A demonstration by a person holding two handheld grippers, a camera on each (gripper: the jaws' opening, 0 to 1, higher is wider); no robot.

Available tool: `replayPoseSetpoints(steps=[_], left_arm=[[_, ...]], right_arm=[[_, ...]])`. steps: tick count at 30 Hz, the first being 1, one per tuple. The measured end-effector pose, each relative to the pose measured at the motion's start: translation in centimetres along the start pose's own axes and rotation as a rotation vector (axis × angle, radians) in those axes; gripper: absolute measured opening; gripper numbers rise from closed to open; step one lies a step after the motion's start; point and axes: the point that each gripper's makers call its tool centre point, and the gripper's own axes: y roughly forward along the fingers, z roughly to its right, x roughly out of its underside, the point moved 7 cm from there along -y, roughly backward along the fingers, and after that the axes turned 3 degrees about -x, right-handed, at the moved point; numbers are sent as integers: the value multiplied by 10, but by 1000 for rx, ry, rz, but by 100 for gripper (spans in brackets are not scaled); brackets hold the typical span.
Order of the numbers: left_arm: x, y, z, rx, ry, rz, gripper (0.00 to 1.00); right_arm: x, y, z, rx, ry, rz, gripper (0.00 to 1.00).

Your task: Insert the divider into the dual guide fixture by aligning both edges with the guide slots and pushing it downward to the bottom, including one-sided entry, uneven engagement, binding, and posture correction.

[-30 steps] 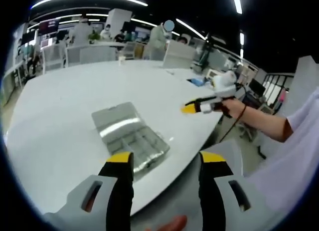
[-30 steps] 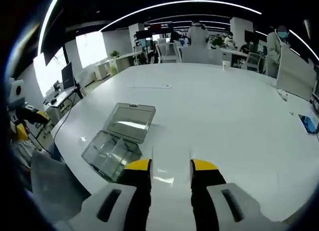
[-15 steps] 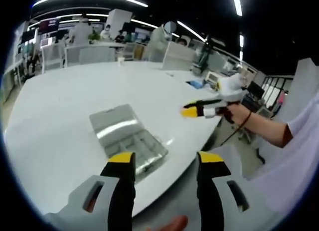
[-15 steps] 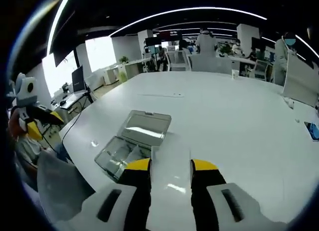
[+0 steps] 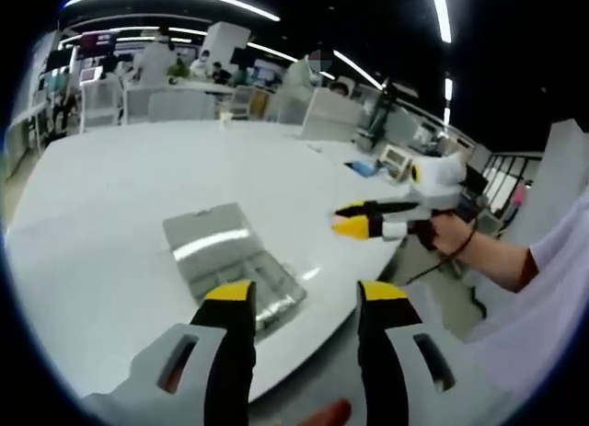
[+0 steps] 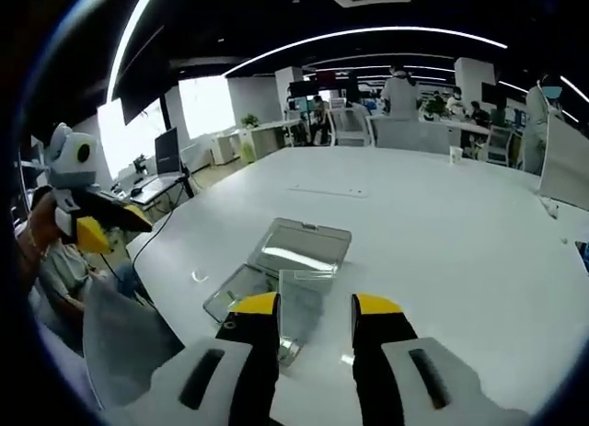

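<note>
Between my right jaws a clear thin panel, the divider [image 6: 304, 302], stands upright; the right gripper [image 6: 315, 306] is closed to a narrow gap on its lower part. Compared with half a second ago, more of the panel's top edge shows above the yellow tips, and the fixture [image 6: 276, 270], a clear open case with its lid laid back, sits just beyond it, nearer centre. I judge the divider lifted clear of the counter [image 6: 442, 214] and carried toward the case; no edge has entered a slot yet.

My left gripper [image 5: 299, 297] holds nothing, jaws well apart. Its view now looks down over the fixture [image 5: 230, 260] from the counter's near edge, with the right gripper [image 5: 363, 224] entering from the right, held in a hand [image 5: 451, 235], lower and closer to the case than a second ago.

Meaning: the approach phase is ending; next comes aligning both edges over the guide slots. Tilt risks one-sided entry.
</note>
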Motion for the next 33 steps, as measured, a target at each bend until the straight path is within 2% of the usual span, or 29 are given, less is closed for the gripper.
replayPoseSetpoints(steps=[11, 20, 33], left_arm=[[5, 1, -4, -11, -5, -18, 41], [0, -2, -10, -22, -21, 6, 39], [-11, 6, -6, 3, -47, 48, 34]], right_arm=[[-7, 8, -28, -71, -34, 17, 26], [-12, 12, -49, -119, -65, 34, 26], [-22, 16, -80, -187, -94, 78, 26]])
